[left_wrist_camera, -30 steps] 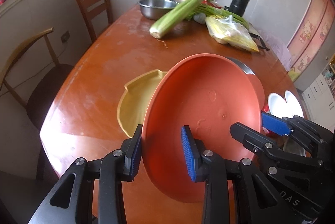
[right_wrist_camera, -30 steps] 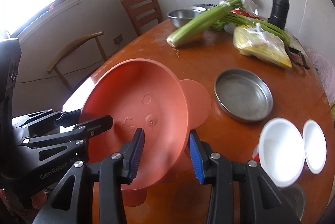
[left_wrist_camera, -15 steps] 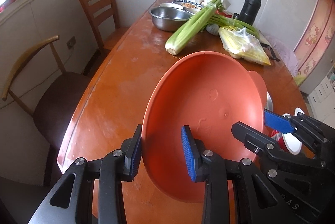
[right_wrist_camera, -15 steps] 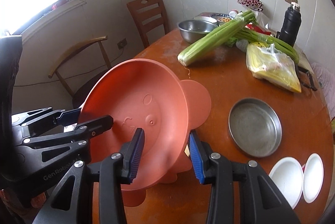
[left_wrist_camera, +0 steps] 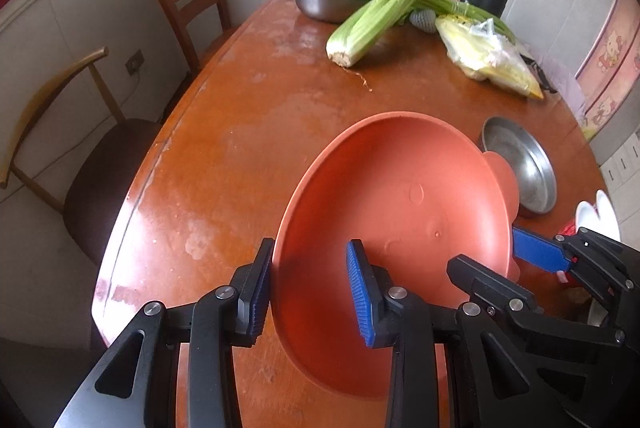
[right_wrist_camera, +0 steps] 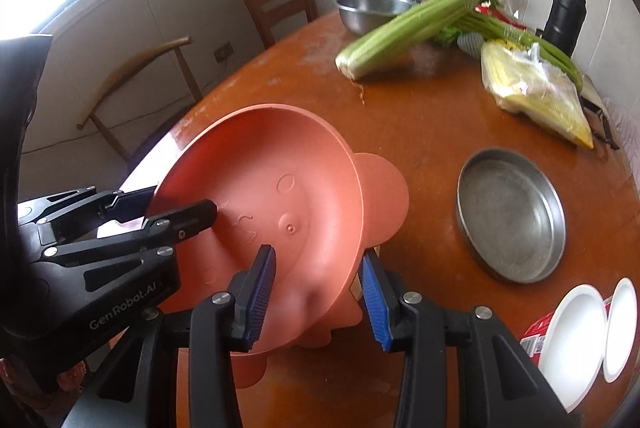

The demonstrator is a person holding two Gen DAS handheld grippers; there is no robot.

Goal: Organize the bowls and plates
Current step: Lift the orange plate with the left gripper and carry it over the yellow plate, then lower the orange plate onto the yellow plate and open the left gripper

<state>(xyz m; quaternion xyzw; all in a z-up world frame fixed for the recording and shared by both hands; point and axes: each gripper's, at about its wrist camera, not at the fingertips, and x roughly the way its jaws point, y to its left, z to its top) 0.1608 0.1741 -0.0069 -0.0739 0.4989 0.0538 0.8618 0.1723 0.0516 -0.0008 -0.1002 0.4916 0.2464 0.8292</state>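
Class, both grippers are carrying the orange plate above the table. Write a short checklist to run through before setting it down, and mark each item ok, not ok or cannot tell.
1. Left gripper clamps the orange plate's rim: ok.
2. Right gripper clamps the opposite rim: ok.
3. Plate held level: not ok, it is tilted.
4. Plate empty, nothing to spill: ok.
5. Bare table ahead, short of the celery: ok.
6. Plate clear of the metal pan and white bowls: ok in the right wrist view.
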